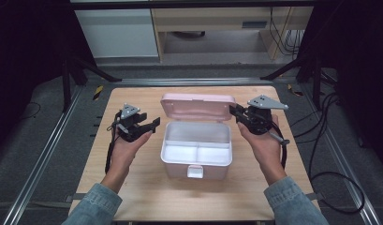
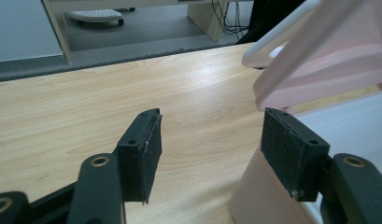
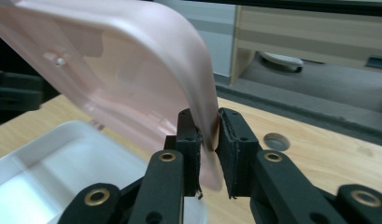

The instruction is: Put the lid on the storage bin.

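Right gripper view gives you what the high view cannot: your right gripper (image 3: 208,140) has its pads clamped on the edge of the one pink lid (image 3: 132,70), raised above the box (image 1: 196,149) at mid-table (image 1: 133,187). High view counts two white compartments and one front latch (image 1: 195,171). Left gripper view shows your left gripper (image 2: 212,149) gaping with nothing between the pads, one pad beside the box wall.

A pale pink box (image 1: 196,149) sits mid-tabletop (image 1: 147,187), open, its lid (image 1: 197,107) swung up and back on the far side. Inside it is white, split into compartments; a latch tab hangs at the near wall, toward the person
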`<state>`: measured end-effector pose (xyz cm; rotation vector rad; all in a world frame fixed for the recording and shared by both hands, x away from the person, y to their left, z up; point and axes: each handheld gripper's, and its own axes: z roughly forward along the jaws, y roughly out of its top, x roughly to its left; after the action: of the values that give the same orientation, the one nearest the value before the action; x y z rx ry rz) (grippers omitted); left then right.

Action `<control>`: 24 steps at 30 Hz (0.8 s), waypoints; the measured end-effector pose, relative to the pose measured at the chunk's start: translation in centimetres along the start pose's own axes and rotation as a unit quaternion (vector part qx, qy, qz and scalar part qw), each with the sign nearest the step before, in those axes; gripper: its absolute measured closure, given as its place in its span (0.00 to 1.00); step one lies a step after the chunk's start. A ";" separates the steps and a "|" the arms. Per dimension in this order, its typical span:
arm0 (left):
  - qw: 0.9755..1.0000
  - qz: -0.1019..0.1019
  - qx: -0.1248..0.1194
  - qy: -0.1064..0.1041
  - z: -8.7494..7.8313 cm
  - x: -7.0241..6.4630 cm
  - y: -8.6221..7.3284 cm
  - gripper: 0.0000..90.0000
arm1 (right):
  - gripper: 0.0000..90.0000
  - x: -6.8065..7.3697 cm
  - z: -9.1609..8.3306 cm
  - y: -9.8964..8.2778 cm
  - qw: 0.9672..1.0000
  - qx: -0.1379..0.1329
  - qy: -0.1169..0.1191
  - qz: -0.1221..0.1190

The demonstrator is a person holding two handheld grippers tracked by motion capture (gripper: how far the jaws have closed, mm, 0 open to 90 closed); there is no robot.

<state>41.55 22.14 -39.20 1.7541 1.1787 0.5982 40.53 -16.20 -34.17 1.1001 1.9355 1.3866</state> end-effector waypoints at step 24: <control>1.000 -0.016 0.003 -0.001 -0.8 1.2 -3.1 0.40 | 0.78 -0.2 -1.8 -4.6 0.996 0.019 0.086 0.021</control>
<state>40.00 23.92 -41.61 1.7365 1.2061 0.5744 37.81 -17.99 -37.92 1.0760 2.0777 1.5173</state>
